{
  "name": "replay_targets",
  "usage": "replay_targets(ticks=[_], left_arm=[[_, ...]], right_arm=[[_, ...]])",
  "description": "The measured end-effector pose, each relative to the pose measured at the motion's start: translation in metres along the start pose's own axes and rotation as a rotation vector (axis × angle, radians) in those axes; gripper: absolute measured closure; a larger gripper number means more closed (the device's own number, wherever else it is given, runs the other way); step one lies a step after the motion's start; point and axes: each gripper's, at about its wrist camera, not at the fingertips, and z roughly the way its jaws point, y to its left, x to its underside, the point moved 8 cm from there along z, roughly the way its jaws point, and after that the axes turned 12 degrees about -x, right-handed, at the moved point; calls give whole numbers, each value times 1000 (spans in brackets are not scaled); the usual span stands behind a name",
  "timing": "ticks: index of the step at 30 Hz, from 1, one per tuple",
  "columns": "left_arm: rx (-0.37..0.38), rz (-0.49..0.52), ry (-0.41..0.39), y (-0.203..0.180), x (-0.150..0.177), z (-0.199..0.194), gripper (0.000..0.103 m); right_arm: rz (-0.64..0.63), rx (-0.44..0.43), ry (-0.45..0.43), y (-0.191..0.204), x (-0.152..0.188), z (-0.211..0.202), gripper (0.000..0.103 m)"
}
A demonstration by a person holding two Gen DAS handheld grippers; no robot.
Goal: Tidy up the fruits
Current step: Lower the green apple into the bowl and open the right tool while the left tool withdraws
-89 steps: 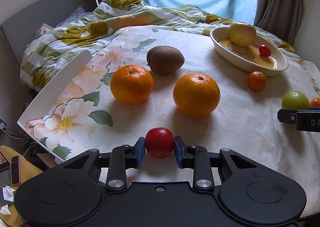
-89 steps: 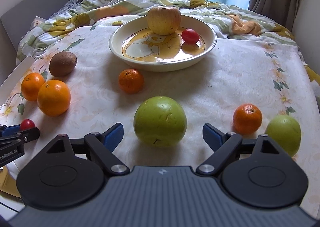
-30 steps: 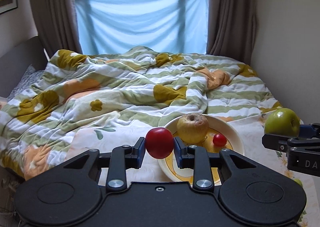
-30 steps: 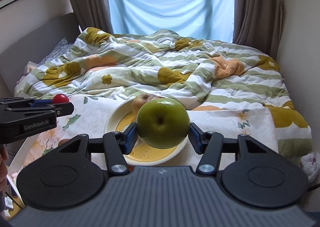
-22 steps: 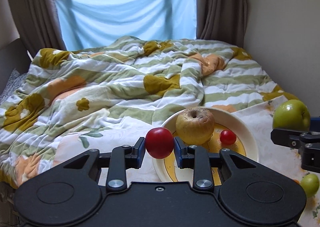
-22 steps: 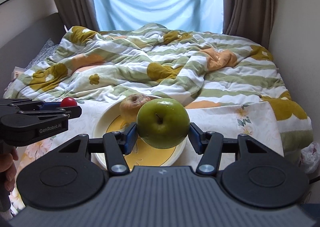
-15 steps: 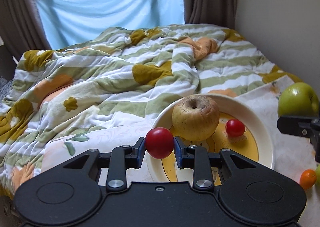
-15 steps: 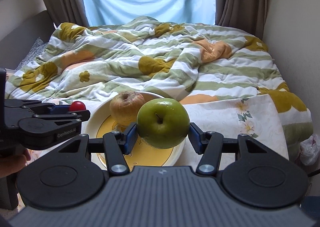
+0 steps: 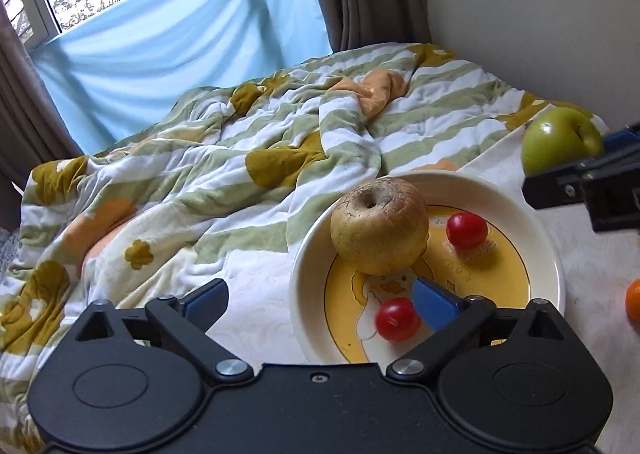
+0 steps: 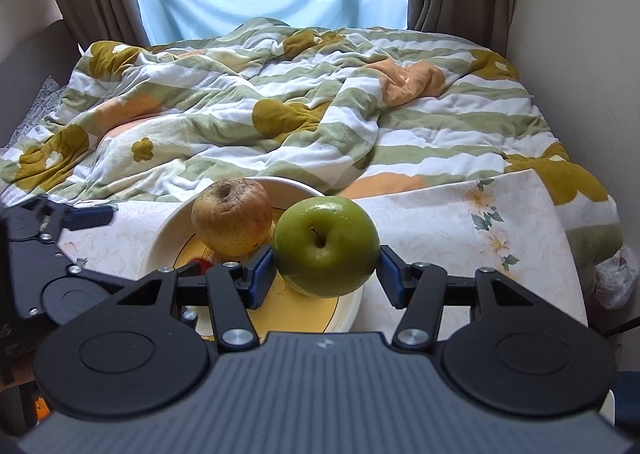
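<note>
- Left gripper point(image 9: 320, 300): jaws have just been opening and stand wide, pads clear of all fruit.
- Red tomato point(image 9: 397, 319): lies in the bowl point(image 9: 554, 254), just beside the left gripper's right pad.
- Right gripper point(image 10: 326, 268): pads clamped on the green apple point(image 10: 326, 246), held above the bowl's near rim.
- Bowl contents: yellow apple point(image 9: 380, 232) and a second tomato point(image 9: 467, 230).
- Bowl stands on the floral tablecloth point(image 10: 460, 222), bedding behind.

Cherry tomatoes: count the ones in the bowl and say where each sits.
2. One cherry tomato lies right of the yellow apple; the other lies at the bowl's near side. More may hide behind the apple.
</note>
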Motion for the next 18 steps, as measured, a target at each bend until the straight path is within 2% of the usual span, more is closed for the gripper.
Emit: replay_targets(ticks=[10, 18], left_arm=[[66, -157, 43, 25, 13, -27, 2], [70, -200, 57, 32, 28, -39, 2]], right_arm=[[4, -21, 29, 1, 2, 5, 33], [6, -38, 82, 8, 19, 27, 33]])
